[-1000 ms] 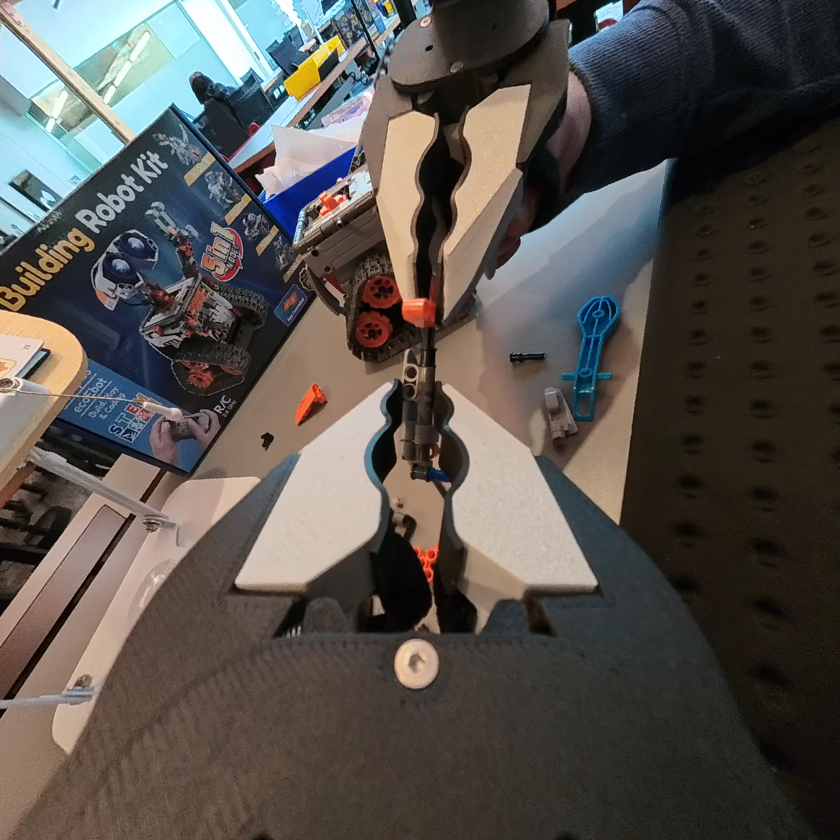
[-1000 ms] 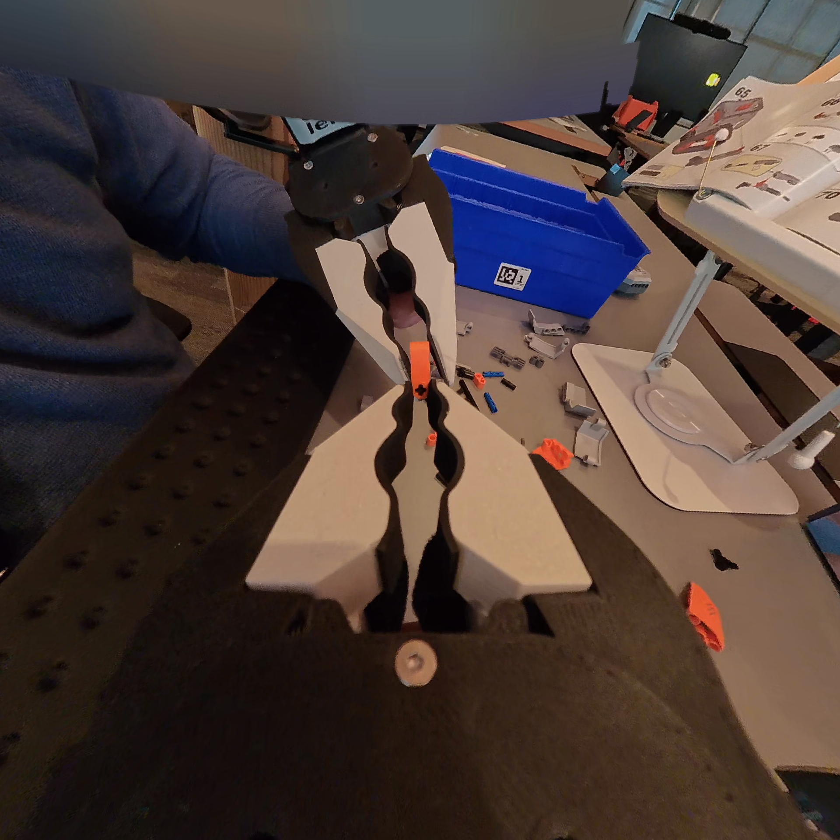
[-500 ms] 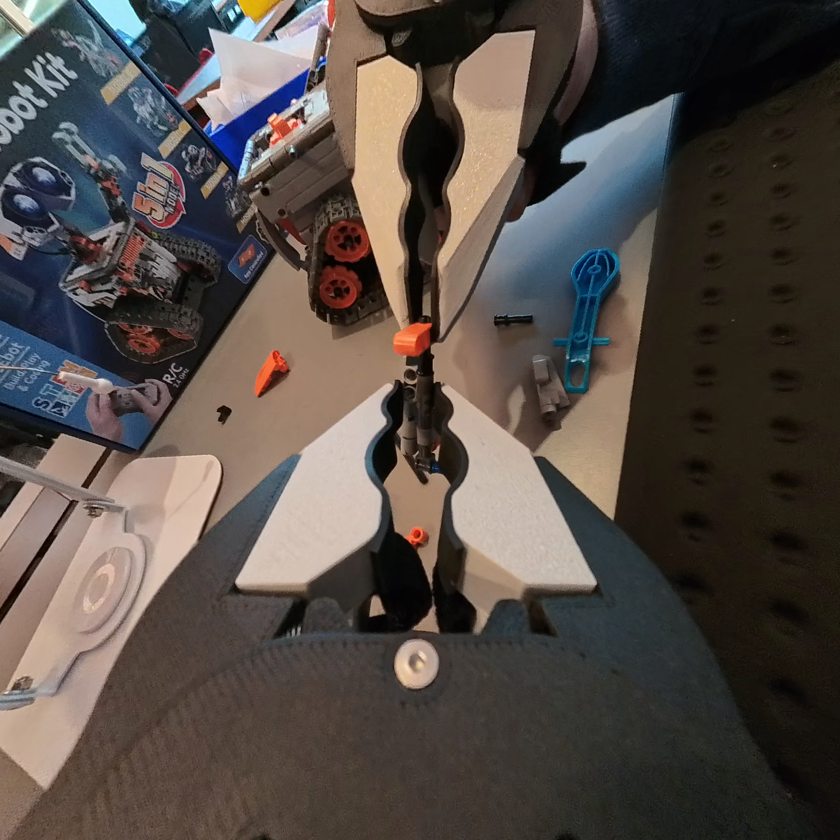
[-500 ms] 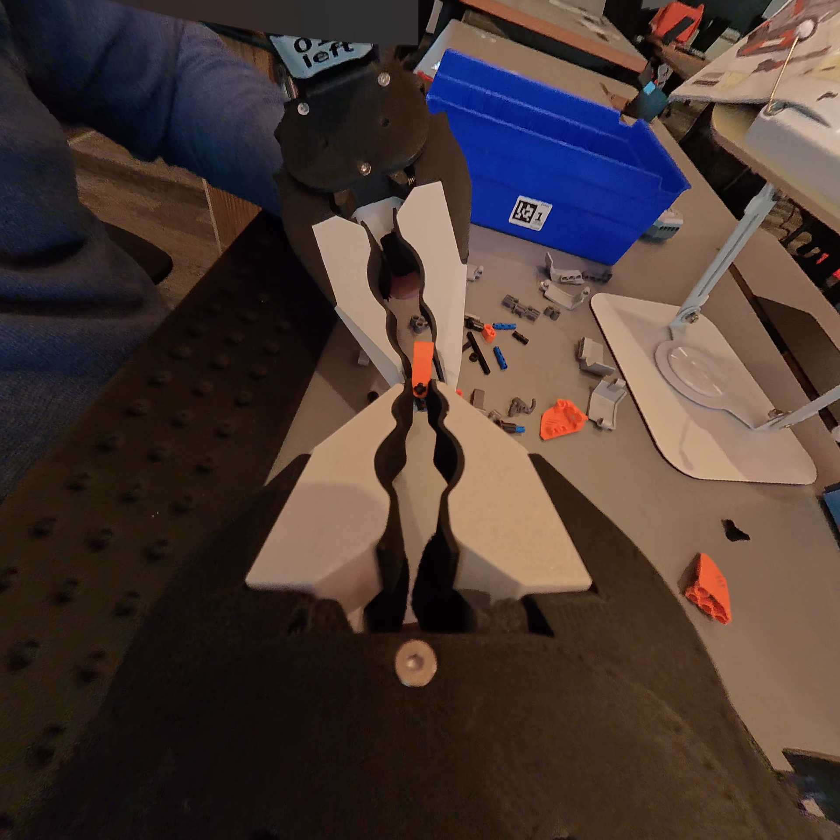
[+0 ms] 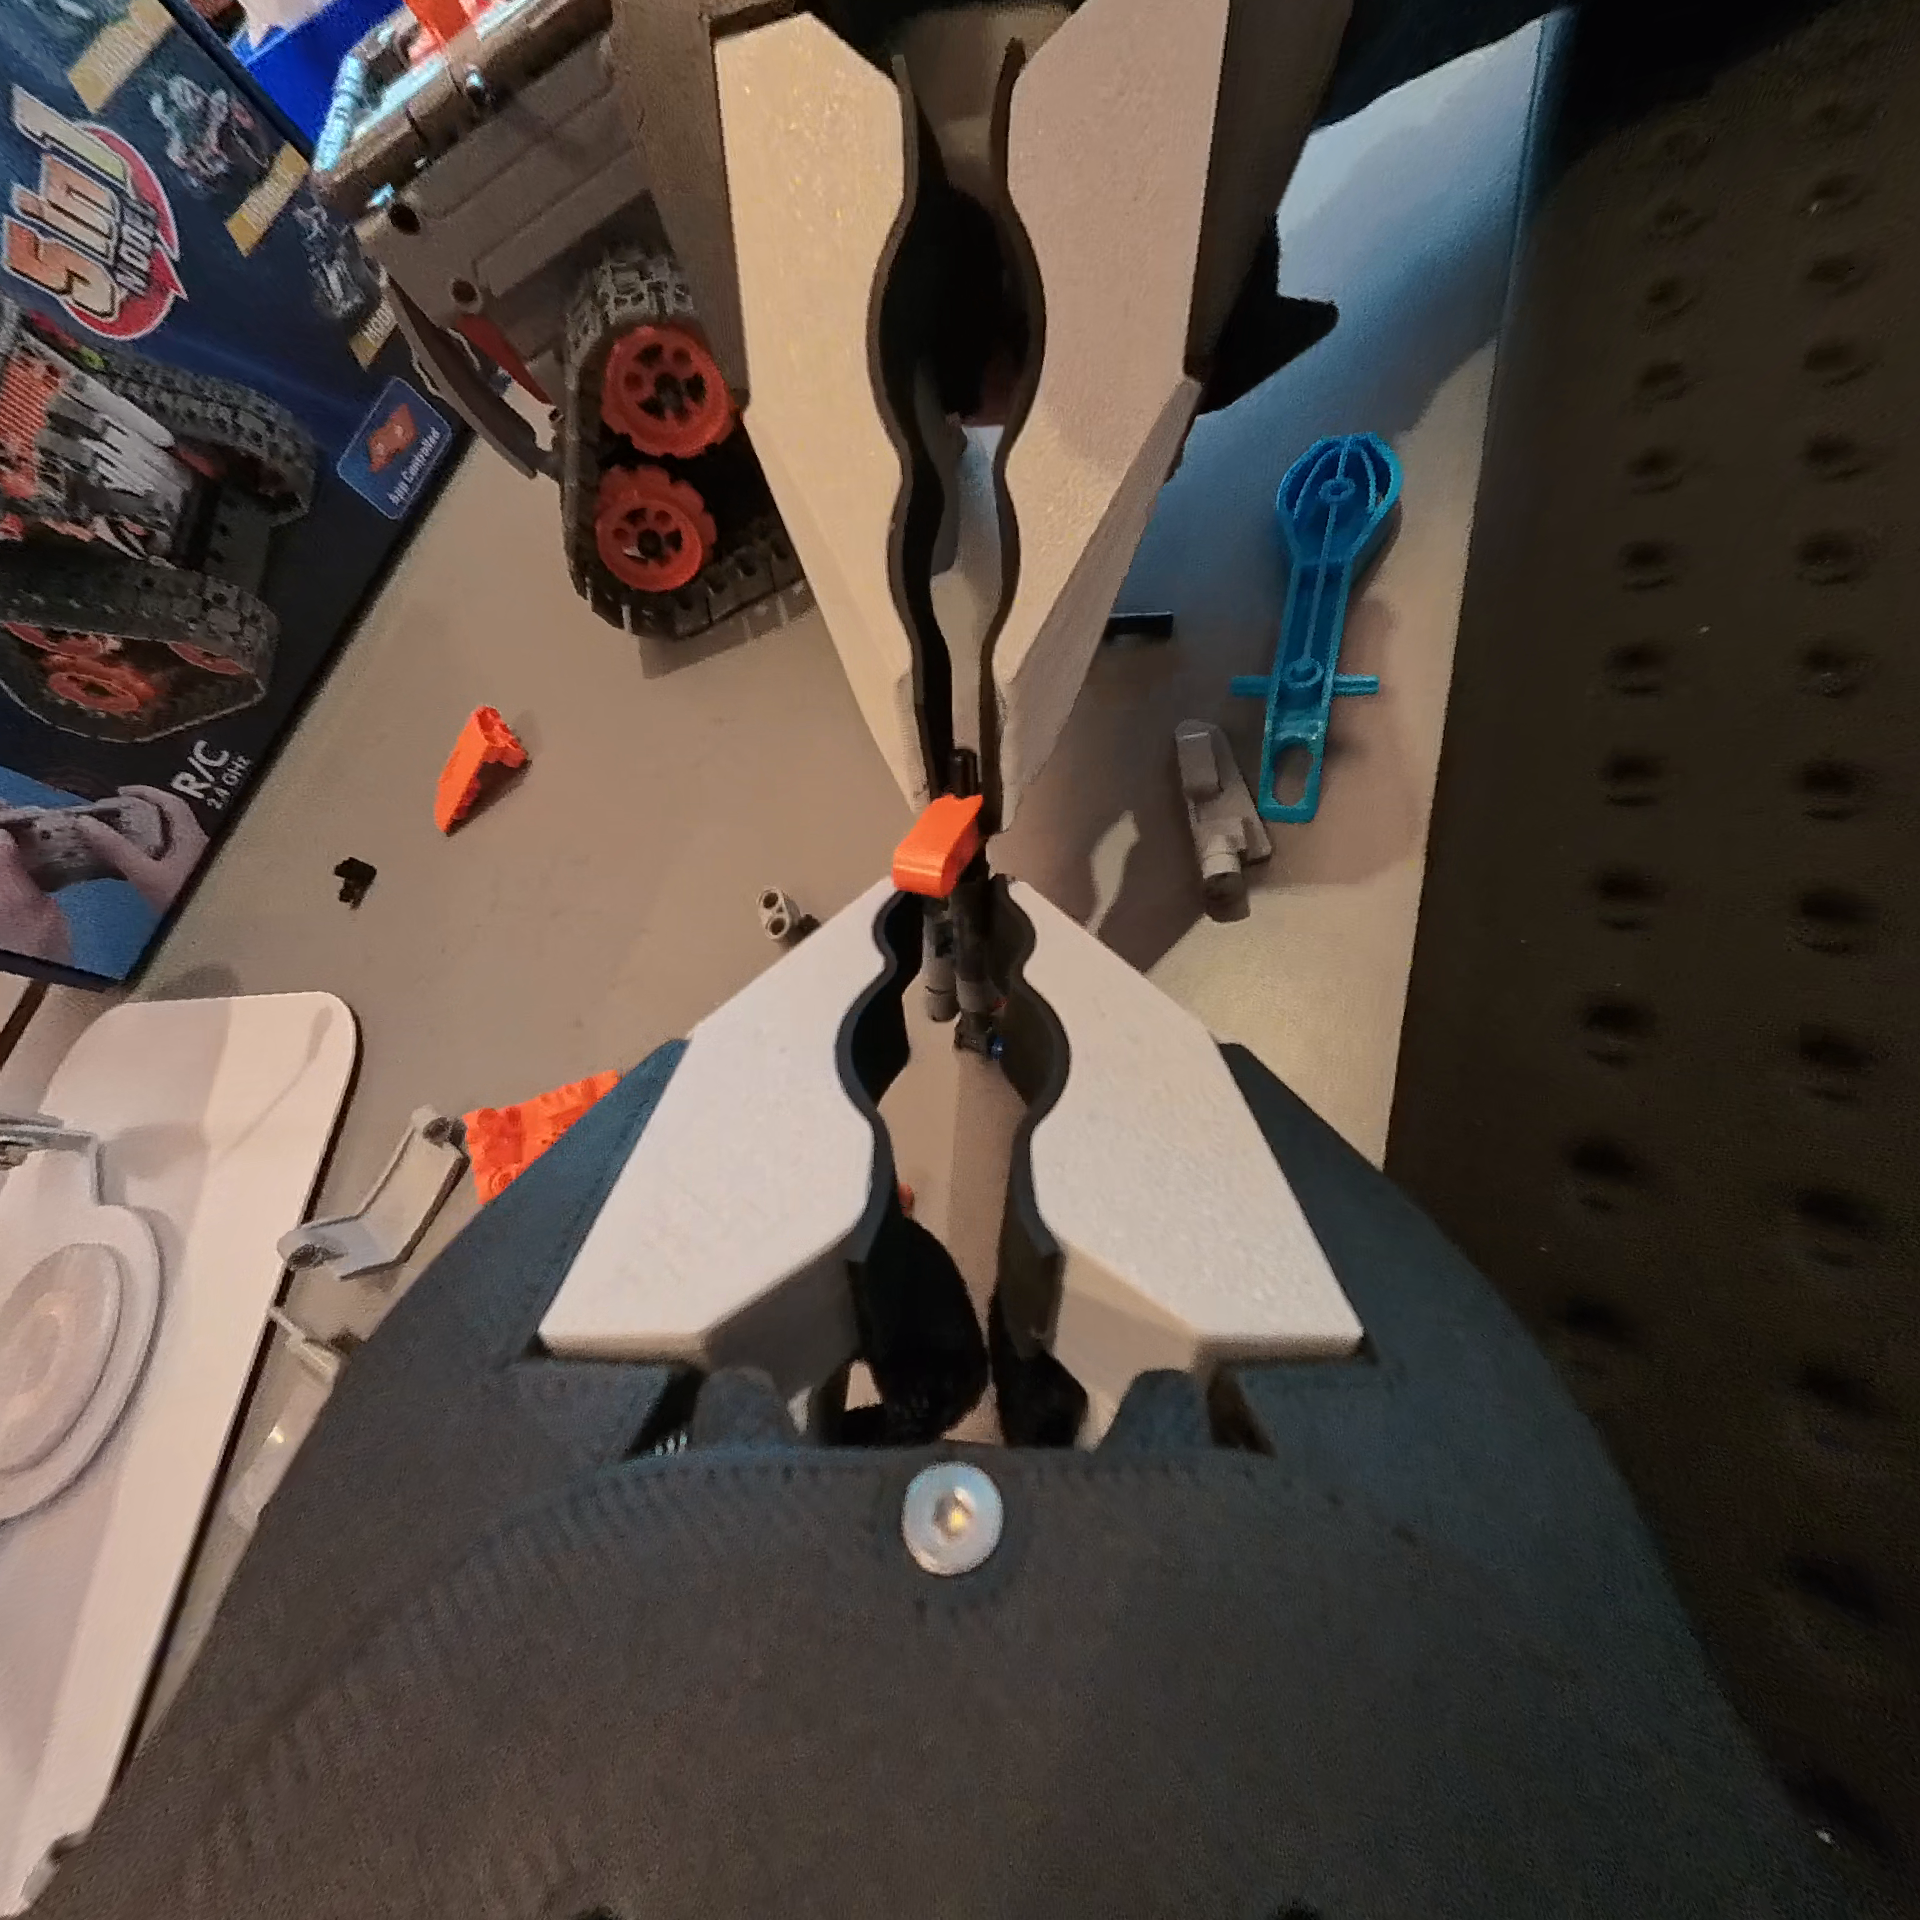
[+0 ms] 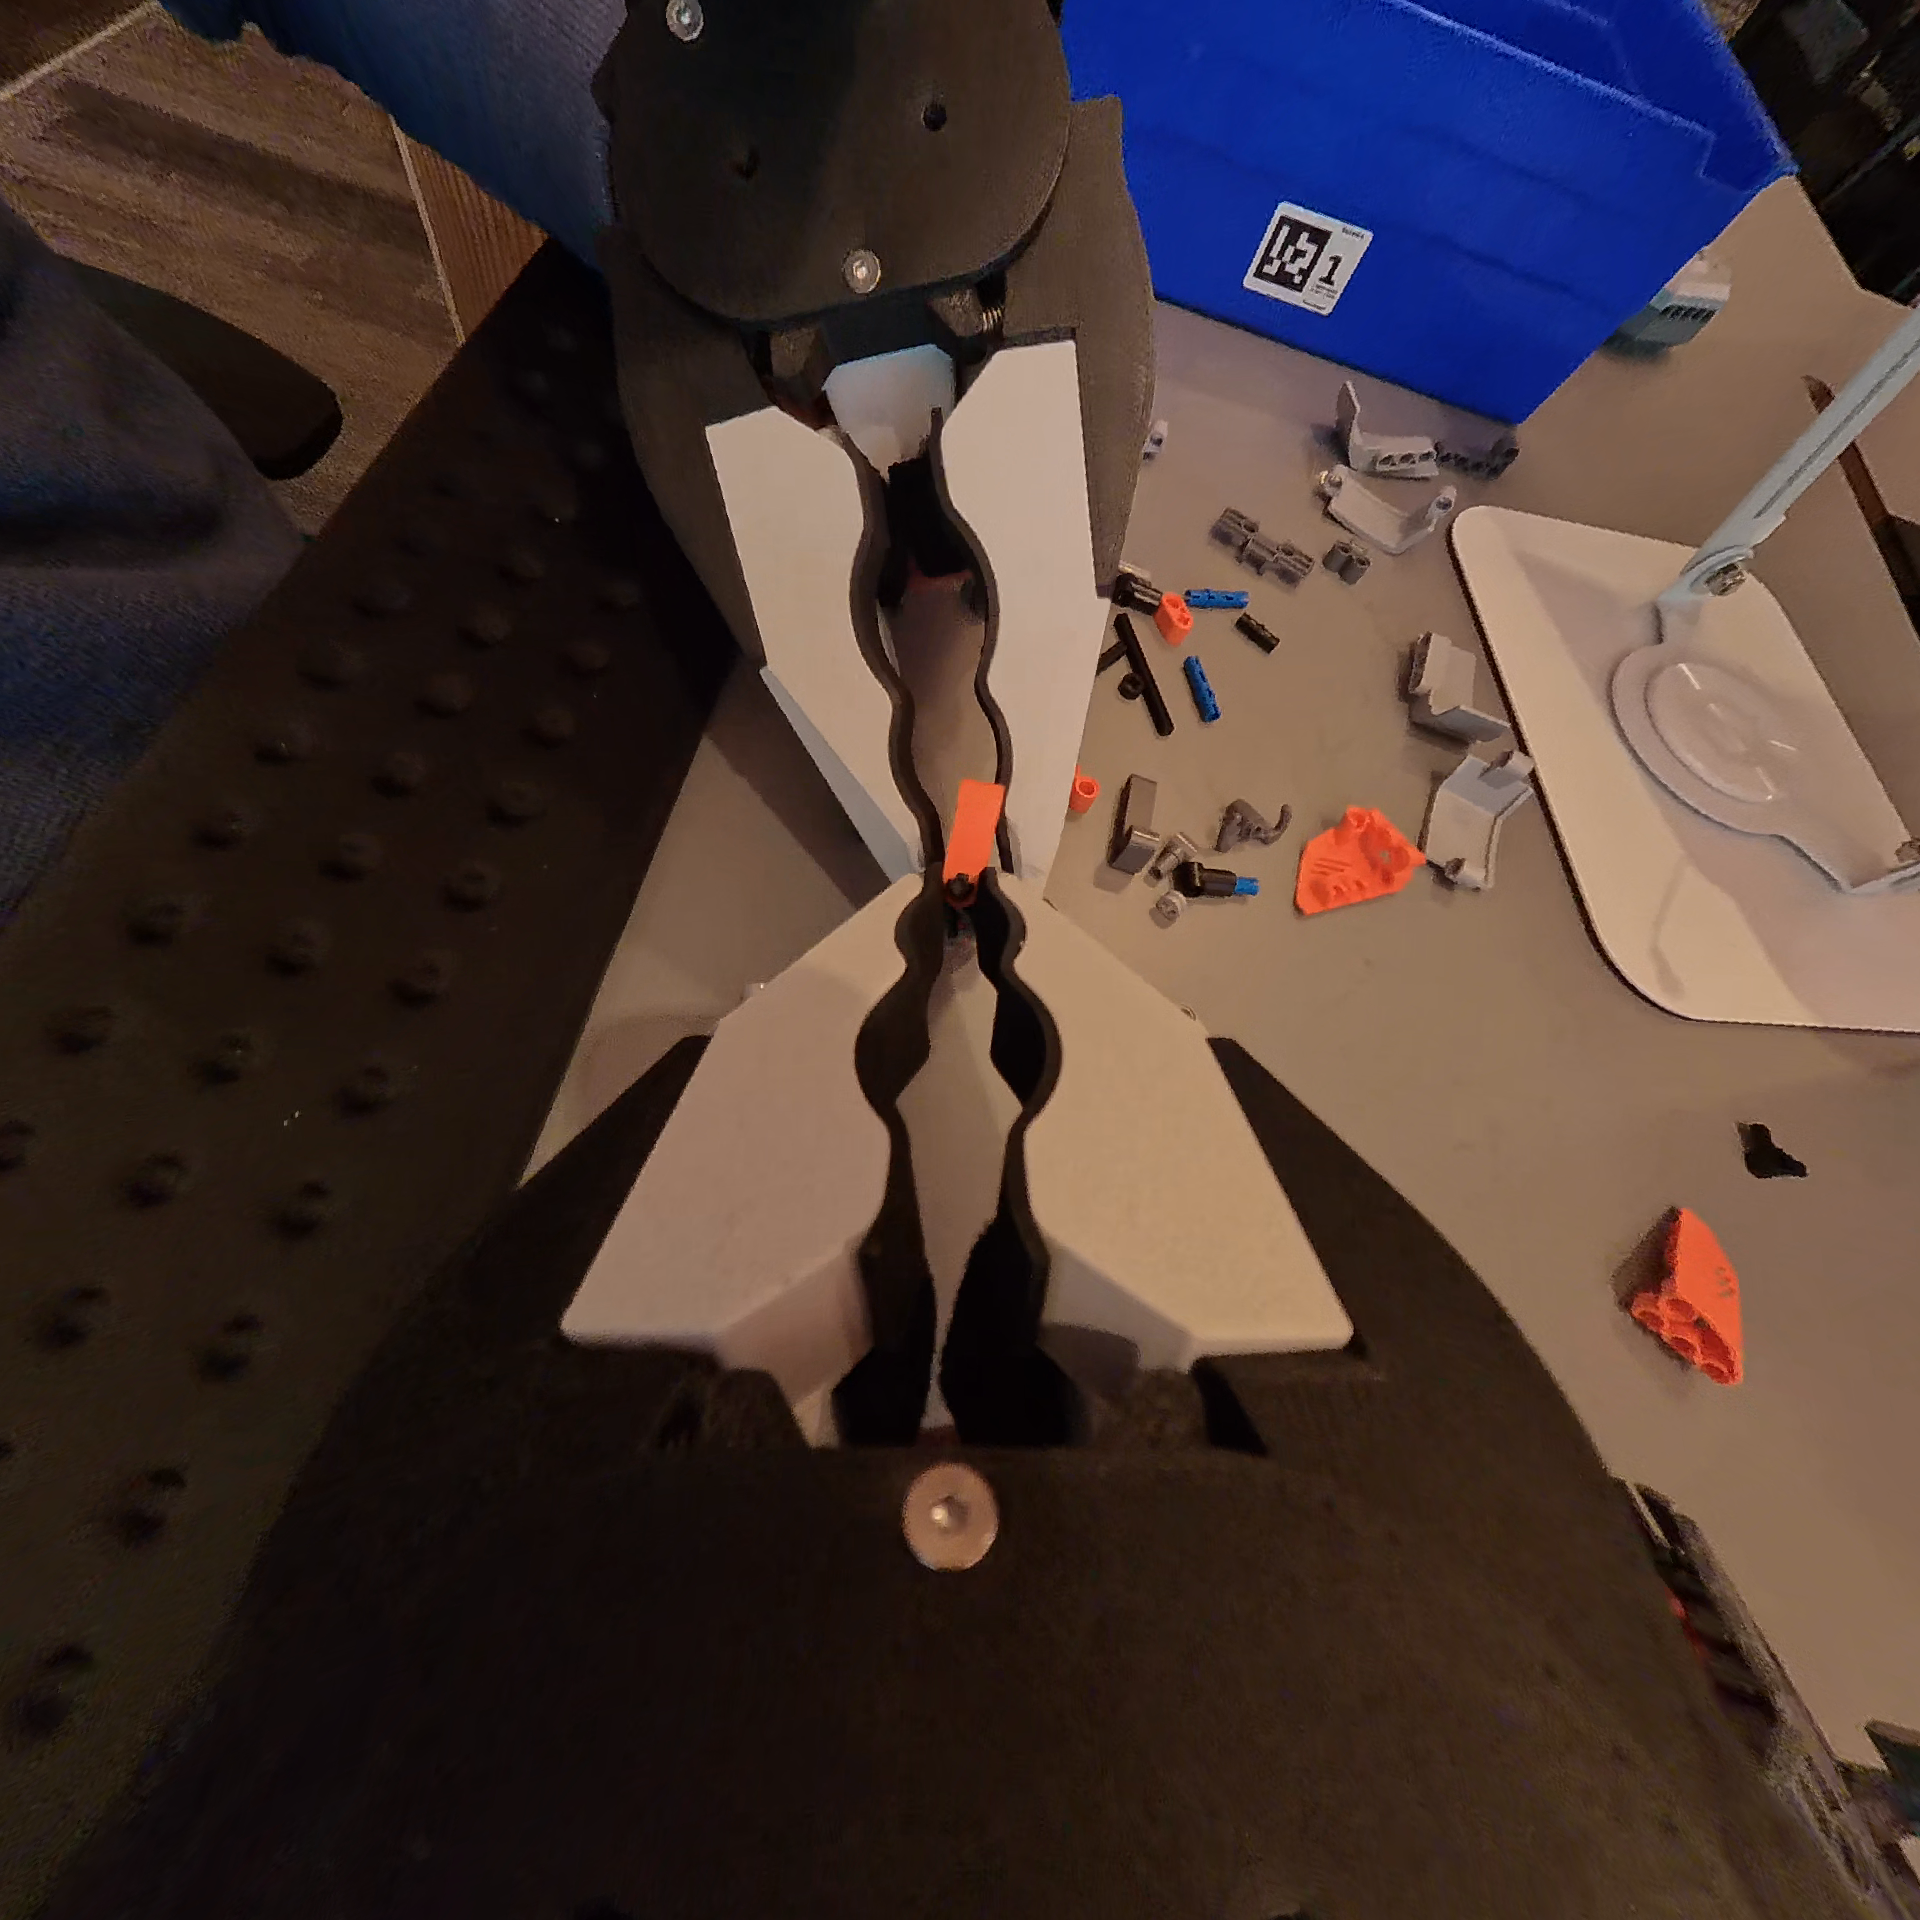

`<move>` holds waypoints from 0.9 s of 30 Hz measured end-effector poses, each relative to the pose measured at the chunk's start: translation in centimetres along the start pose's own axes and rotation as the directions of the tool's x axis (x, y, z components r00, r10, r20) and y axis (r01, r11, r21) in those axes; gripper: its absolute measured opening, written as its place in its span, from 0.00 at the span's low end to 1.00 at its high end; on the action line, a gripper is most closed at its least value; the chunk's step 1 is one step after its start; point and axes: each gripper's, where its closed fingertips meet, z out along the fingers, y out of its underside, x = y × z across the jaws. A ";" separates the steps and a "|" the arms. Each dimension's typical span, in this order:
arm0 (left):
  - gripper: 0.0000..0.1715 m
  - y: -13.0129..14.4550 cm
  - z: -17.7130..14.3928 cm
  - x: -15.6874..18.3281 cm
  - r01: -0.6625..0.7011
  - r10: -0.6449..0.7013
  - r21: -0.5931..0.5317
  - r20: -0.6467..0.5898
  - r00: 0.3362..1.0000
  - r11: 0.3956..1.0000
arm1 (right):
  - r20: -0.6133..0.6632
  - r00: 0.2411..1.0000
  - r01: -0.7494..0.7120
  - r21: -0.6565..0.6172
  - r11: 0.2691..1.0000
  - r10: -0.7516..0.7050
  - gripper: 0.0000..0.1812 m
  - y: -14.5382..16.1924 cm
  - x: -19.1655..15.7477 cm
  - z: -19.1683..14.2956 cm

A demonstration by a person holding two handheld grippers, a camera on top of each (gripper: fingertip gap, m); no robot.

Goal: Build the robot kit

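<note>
My left tool (image 5: pixel 961 914) clamped on grey pin assembly (image 5: pixel 961 961), frame centre; my right tool (image 6: pixel 961 899) pinching orange connector (image 6: pixel 974 826); tips meeting above worktop (image 6: pixel 1403 1091).

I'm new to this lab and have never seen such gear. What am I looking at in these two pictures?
No robot: a person holds one pair of tongs in each hand, each carrying a camera that looks along its fingers. The two tongs meet tip to tip. In the left view, the left tongs grip a small grey and black rod assembly. In the right view, the right tongs pinch the orange piece on its end. On the grey table lie loose building parts, a blue bin, a tracked toy vehicle and a blue plastic tool.
</note>
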 end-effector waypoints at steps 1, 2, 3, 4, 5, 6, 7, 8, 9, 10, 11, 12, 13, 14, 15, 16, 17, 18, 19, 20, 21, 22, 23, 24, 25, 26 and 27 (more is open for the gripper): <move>0.05 0.1 0.1 0.1 -0.003 0.003 -0.007 -0.003 1.000 1.000 | 0.005 1.000 -0.004 -0.004 1.000 0.004 0.02 0.1 -0.1 0.1; 0.05 0.3 0.2 0.2 0.002 -0.002 -0.015 -0.010 1.000 1.000 | 0.008 1.000 -0.004 -0.011 1.000 0.005 0.02 0.3 -0.1 0.2; 0.05 0.4 0.2 0.2 0.005 -0.005 -0.020 -0.010 1.000 1.000 | 0.006 1.000 -0.003 -0.014 1.000 0.003 0.02 0.3 -0.1 0.3; 0.05 0.4 0.2 0.2 0.007 -0.008 -0.019 -0.015 1.000 1.000 | 0.008 1.000 -0.004 -0.016 1.000 0.004 0.02 0.3 -0.1 0.3; 0.05 0.4 0.2 0.2 0.012 -0.013 -0.019 -0.018 1.000 1.000 | 0.008 1.000 -0.005 -0.021 1.000 0.005 0.02 0.4 -0.1 0.3; 0.05 0.5 0.2 0.2 0.012 -0.012 -0.022 -0.018 1.000 1.000 | 0.007 1.000 -0.002 -0.027 1.000 0.002 0.02 0.5 -0.1 0.3; 0.05 0.5 0.3 0.2 0.015 -0.015 -0.024 -0.022 1.000 1.000 | 0.007 1.000 -0.004 -0.028 1.000 0.004 0.02 0.6 0.0 0.2; 0.05 0.6 0.4 0.2 0.037 -0.038 -0.029 -0.034 0.999 0.999 | 0.007 1.000 -0.026 -0.024 0.999 0.026 0.02 0.7 0.1 0.2; 0.05 0.7 0.4 0.1 0.067 -0.068 -0.030 -0.049 0.996 0.997 | 0.007 0.998 -0.059 -0.009 0.998 0.059 0.02 0.7 0.4 0.1; 0.05 0.5 0.4 -0.1 0.082 -0.083 -0.019 -0.056 0.995 0.996 | 0.012 0.996 -0.085 0.010 0.996 0.085 0.02 0.4 0.6 -0.2; 0.06 0.1 0.3 -0.1 0.097 -0.098 -0.011 -0.068 0.993 0.995 | 0.018 0.994 -0.104 0.021 0.994 0.103 0.03 0.2 0.7 -0.4; 0.06 0.0 0.3 -0.2 0.115 -0.115 -0.012 -0.072 0.991 0.993 | 0.016 0.993 -0.117 0.015 0.993 0.117 0.03 0.3 0.8 -0.5; 0.06 0.2 0.3 -0.2 0.123 -0.124 -0.026 -0.075 0.989 0.992 | 0.010 0.993 -0.114 -0.002 0.993 0.114 0.03 0.5 0.8 -0.5; 0.06 0.2 0.3 -0.1 0.129 -0.131 -0.034 -0.084 0.988 0.991 | 0.005 0.994 -0.105 -0.013 0.994 0.105 0.03 0.6 0.8 -0.6; 0.06 0.1 0.2 0.0 0.139 -0.142 -0.034 -0.094 0.985 0.990 | -0.001 0.995 -0.099 -0.022 0.995 0.099 0.03 0.6 0.7 -0.7; 0.06 0.0 0.2 0.1 0.153 -0.156 -0.036 -0.105 0.982 0.988 | -0.011 0.996 -0.088 -0.036 0.995 0.088 0.03 0.5 0.7 -0.8; 0.06 0.0 0.1 0.0 0.168 -0.171 -0.036 -0.115 0.979 0.985 | -0.020 0.997 -0.079 -0.051 0.996 0.078 0.03 0.5 0.8 -0.9; 0.06 -0.1 0.1 0.0 0.179 -0.182 -0.037 -0.122 0.976 0.983 | -0.023 0.996 -0.083 -0.062 0.995 0.081 0.03 0.6 0.8 -0.9; 0.06 -0.1 0.0 0.0 0.186 -0.189 -0.037 -0.128 0.974 0.982 | -0.019 0.996 -0.093 -0.069 0.993 0.091 0.03 0.7 0.8 -1.0; 0.06 -0.1 0.0 0.0 0.188 -0.191 -0.038 -0.135 0.972 0.982 | -0.011 0.995 -0.103 -0.075 0.992 0.102 0.03 0.8 0.7 -1.1; 0.06 0.0 0.0 0.1 0.185 -0.190 -0.047 -0.138 0.972 0.982 | -0.010 0.994 -0.107 -0.086 0.991 0.106 0.03 1.0 0.7 -1.0; 0.06 0.2 0.1 0.1 0.182 -0.188 -0.059 -0.134 0.973 0.982 | -0.010 0.994 -0.105 -0.101 0.989 0.105 0.02 1.3 0.6 -0.9; 0.06 0.3 0.1 0.1 0.181 -0.189 -0.068 -0.136 0.972 0.981 | -0.008 0.994 -0.105 -0.114 0.988 0.105 0.02 1.6 0.6 -0.9; 0.06 0.4 0.1 0.2 0.180 -0.189 -0.073 -0.137 0.972 0.981 | -0.008 0.994 -0.107 -0.122 0.987 0.107 0.02 1.7 0.5 -0.8; 0.06 0.5 0.1 0.1 0.180 -0.188 -0.077 -0.129 0.974 0.981 | -0.009 0.994 -0.106 -0.130 0.986 0.106 0.02 1.8 0.5 -0.8; 0.06 0.6 0.1 0.1 0.175 -0.185 -0.083 -0.128 0.974 0.981 | -0.008 0.995 -0.101 -0.141 0.985 0.101 0.02 2.0 0.5 -0.7; 0.06 0.7 0.2 0.1 0.171 -0.182 -0.090 -0.132 0.974 0.981 | -0.008 0.995 -0.095 -0.152 0.984 0.095 0.02 2.1 0.4 -0.6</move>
